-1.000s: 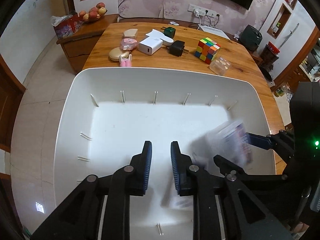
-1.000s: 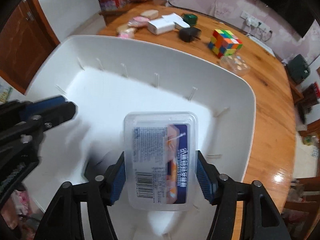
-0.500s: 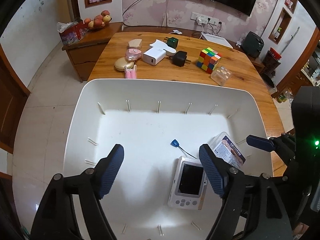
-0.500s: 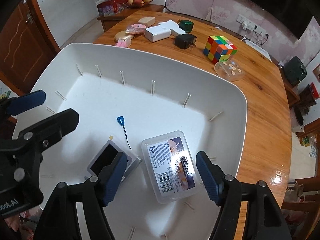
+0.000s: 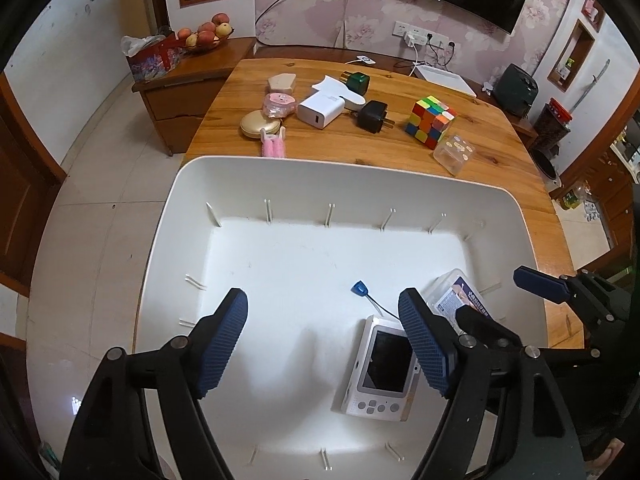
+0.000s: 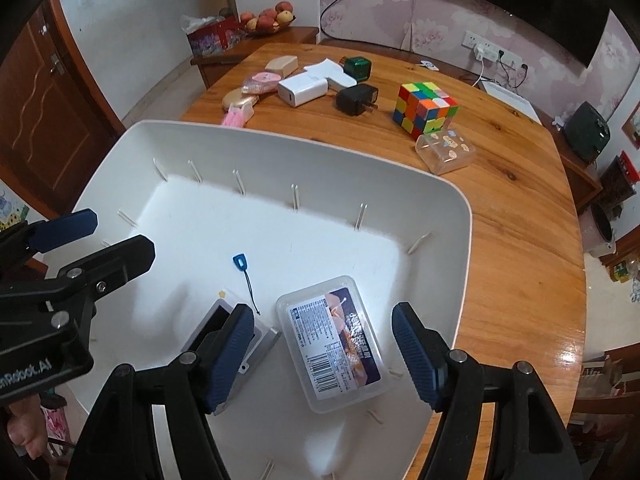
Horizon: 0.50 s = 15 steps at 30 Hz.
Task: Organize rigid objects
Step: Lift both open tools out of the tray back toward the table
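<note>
Both grippers hovered with fingers spread wide and nothing between them above a large white bin point(image 5: 188, 200) that sat at the near end of a wooden table point(image 5: 480, 148). The left gripper point(image 5: 324, 340) hung over the bin's floor, its right finger in front of a small white handheld console point(image 5: 380, 372) that lay screen-up near the bin's near wall. A thin black cord with a blue tag point(image 5: 359, 289) lay on the floor just beyond the device. The right gripper point(image 6: 324, 348) hung over a clear plastic box with a printed label and barcode point(image 6: 334, 338), which rested flat on the floor toward the bin's right wall, just beside the console point(image 6: 240, 340).

Beyond the bin's far rim, a Rubik's cube point(image 6: 425, 109) stood near the table's right edge with a small clear box point(image 6: 445, 153) just in front of it. To their left sat a black plug adapter point(image 6: 356, 98), a white charger block point(image 6: 302, 88), a green adapter point(image 6: 357, 67), a round gold compact point(image 6: 239, 100), a pink round case point(image 6: 262, 82), a beige block point(image 6: 282, 65) and a pink clip point(image 6: 236, 117) close to the bin's far rim.
</note>
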Each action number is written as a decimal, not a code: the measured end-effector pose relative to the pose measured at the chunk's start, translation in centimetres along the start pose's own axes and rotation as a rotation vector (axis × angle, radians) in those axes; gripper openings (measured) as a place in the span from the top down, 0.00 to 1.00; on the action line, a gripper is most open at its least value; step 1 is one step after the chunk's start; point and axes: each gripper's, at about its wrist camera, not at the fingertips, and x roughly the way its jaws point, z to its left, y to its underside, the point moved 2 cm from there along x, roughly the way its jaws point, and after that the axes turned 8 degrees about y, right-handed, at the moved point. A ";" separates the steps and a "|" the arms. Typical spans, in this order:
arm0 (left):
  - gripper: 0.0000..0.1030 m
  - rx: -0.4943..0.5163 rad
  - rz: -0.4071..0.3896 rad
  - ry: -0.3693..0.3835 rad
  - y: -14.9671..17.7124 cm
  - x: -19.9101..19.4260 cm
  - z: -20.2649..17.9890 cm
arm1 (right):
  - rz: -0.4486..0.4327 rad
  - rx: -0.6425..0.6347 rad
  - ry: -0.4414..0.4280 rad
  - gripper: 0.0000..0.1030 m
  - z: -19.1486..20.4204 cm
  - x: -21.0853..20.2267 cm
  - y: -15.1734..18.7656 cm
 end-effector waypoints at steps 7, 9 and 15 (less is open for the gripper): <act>0.17 0.012 -0.019 -0.021 -2.0 -0.9 0.0 | -0.039 0.027 -0.027 0.30 -1.5 -1.4 -1.0; 0.13 0.031 -0.033 -0.037 -3.0 -1.4 -0.1 | -0.062 0.031 -0.016 0.30 -2.0 -2.0 -1.6; 0.09 0.114 -0.070 -0.047 -6.9 -2.7 -1.0 | -0.108 0.054 0.012 0.29 -4.2 -3.6 -4.0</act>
